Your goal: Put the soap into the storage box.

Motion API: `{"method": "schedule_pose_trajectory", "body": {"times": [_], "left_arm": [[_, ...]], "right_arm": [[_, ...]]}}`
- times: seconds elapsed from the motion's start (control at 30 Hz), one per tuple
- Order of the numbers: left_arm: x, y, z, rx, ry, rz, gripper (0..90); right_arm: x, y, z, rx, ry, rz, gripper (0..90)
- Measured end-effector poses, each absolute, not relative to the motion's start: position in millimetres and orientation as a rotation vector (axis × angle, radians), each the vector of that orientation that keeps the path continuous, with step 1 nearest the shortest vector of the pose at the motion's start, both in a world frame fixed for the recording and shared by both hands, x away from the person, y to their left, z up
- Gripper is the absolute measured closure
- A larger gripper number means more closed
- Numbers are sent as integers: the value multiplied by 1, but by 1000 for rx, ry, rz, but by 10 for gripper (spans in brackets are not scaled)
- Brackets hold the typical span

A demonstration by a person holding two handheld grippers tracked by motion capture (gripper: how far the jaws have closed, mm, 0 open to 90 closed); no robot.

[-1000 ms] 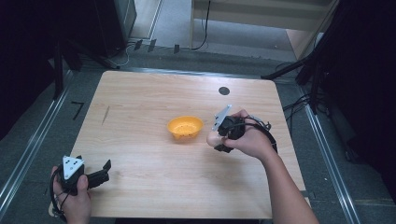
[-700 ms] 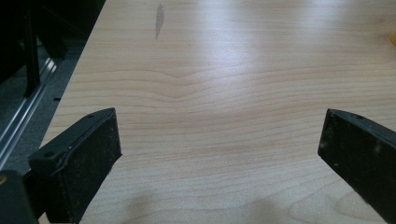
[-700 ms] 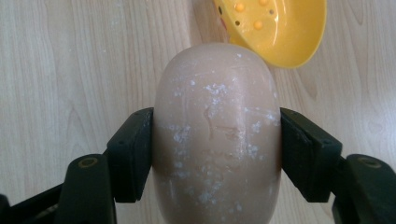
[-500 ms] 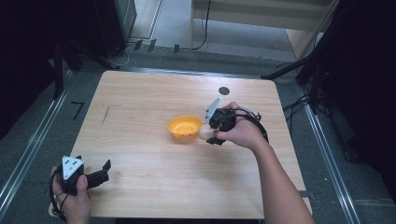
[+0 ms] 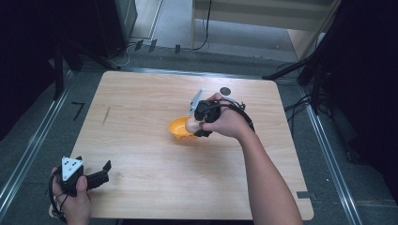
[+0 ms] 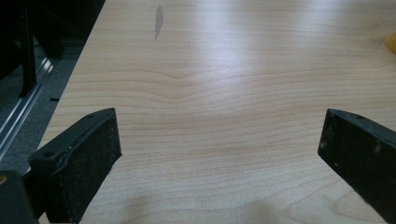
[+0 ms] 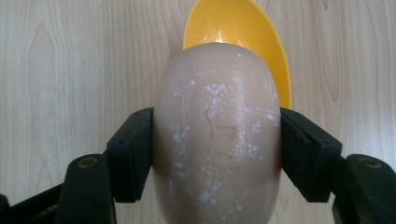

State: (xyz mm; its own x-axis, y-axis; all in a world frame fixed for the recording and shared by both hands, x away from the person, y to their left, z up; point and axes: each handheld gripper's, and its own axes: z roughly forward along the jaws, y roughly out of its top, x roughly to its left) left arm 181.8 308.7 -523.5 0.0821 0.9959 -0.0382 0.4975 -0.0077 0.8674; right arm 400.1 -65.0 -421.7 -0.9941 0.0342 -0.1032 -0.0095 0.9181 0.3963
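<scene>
The right gripper (image 7: 215,154), jaws clamped on the egg (image 7: 217,130), has moved left to hang over the bowl (image 5: 180,129) at mid-table, so a drop looks imminent, while the left gripper (image 5: 96,174) rests near-left, jaws apart.

Black hand-held gripper (image 5: 99,176) w/ grey plate, black cable

Nothing to read anywhere here: no label, brand, number or sign on any surface. The egg (image 7: 217,135), pinched between the right gripper's (image 7: 217,154) jaws, carries only white specks, no lettering. The grey plate (image 5: 71,166) atop the left gripper (image 5: 89,177) shows small dots, no legible characters.
</scene>
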Motion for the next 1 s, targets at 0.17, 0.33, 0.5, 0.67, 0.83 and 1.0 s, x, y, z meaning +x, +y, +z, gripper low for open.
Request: {"method": "schedule_pose_trajectory", "body": {"times": [0.17, 0.33, 0.5, 0.67, 0.83, 1.0], "left_arm": [[181, 310, -523, 1604, 1514, 829, 0], [181, 310, -524, 1595, 1511, 824, 0], [181, 310, -524, 1598, 1512, 826, 0], [181, 310, -524, 1600, 1512, 826, 0], [181, 309, -523, 1605, 1510, 828, 0], [182, 309, -523, 1606, 1508, 831, 0]], "right_arm": [[408, -48, -422, -9, 2980, 604, 336], [416, -36, -426, -32, 2989, 610, 336], [422, -31, -434, -48, 3013, 610, 335], [426, -29, -442, -63, 3025, 575, 335], [430, -29, -444, -52, 3031, 588, 335], [432, -28, -447, -46, 3043, 574, 334]]}}
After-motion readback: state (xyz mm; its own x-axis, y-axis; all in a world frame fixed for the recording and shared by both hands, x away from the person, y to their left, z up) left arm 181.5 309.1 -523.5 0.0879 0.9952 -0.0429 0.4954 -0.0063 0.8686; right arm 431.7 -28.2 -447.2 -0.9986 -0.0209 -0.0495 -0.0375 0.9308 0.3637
